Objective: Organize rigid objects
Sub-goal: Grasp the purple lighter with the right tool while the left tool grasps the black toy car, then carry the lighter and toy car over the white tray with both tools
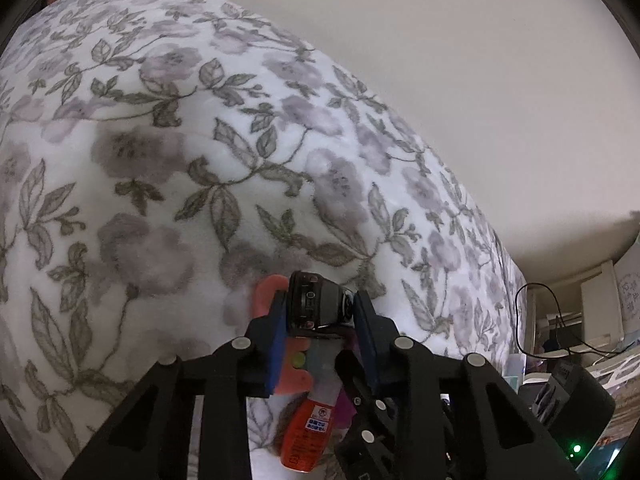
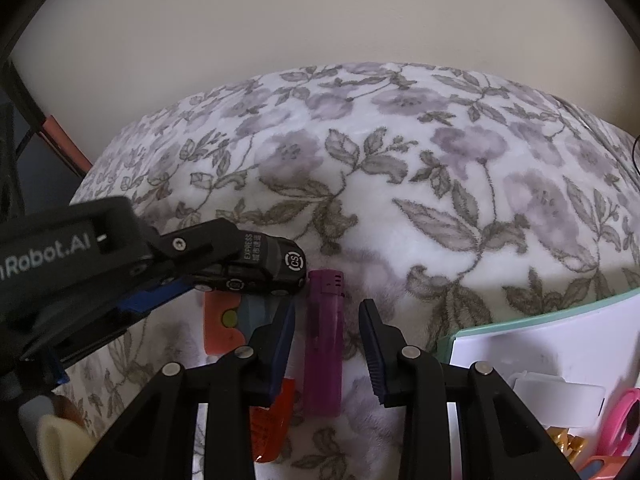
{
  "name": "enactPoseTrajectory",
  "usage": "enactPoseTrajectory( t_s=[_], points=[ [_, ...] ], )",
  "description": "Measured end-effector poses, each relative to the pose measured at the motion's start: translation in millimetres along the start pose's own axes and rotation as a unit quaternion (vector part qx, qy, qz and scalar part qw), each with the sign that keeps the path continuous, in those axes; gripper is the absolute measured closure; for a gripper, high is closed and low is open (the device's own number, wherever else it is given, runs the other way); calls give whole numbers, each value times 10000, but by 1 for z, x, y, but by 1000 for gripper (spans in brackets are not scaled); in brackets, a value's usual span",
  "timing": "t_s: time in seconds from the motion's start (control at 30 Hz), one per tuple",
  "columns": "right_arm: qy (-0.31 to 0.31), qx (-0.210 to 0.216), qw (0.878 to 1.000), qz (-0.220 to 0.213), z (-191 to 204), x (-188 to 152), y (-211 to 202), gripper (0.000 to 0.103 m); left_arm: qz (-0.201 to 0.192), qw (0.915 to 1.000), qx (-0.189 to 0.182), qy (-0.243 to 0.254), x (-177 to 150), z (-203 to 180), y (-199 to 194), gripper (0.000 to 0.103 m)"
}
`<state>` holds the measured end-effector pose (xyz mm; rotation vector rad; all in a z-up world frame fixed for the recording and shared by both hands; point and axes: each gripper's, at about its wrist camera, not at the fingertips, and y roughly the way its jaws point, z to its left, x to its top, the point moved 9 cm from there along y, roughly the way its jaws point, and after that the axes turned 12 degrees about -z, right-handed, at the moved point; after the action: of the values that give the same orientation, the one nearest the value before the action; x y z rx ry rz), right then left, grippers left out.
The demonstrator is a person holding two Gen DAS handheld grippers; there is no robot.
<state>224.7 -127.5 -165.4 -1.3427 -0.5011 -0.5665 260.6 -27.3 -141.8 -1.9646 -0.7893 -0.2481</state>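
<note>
Toy car: small, black, printed "EXPRESS" on its side with a round white mark on its end. It is pinched between the two blue pads of the left gripper, whose jaws are closed narrow against the car's sides. In the right wrist view the car is at centre left, above the floral blanket.

Orange card: flat, with a yellow-green dot; lies on the blanket directly under the car.

Red-orange lighter: translucent, white and blue label; lies over the near edge of the card, partly hidden by the gripper fingers.

Purple lighter: translucent, lies lengthwise on the blanket just right of the car and the red-orange lighter. It sits between the fingers of the right gripper, whose jaws stand partly open on either side of it, with a visible gap on both sides.

White box: mint-green rim, near right corner; holds a white block and pink scissors.

Plain pale wall: behind the blanket.
</note>
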Motion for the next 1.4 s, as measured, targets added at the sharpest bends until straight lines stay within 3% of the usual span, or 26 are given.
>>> enactPoseTrajectory(
  t_s=[0.1,0.53,0.63,1.0,1.4],
  points=[
    [-3,-23,10000,-1,-3,-1,0,74,-72,10000,27,37,3,2,-3,70],
    [-339,-94,9992,194,6,-10,3,77,-179,9987,318,-357,20,34,-20,70],
    [-425,-216,9987,195,5,-11,3,82,-182,9985,312,-413,20,36,-21,70],
    [-214,-19,9997,103,8,-8,-12,82,-307,9985,215,-398,24,29,-41,70],
    [22,3,10000,-57,3,3,-62,82,-687,9973,50,-255,25,-2,-87,70]
  ],
)
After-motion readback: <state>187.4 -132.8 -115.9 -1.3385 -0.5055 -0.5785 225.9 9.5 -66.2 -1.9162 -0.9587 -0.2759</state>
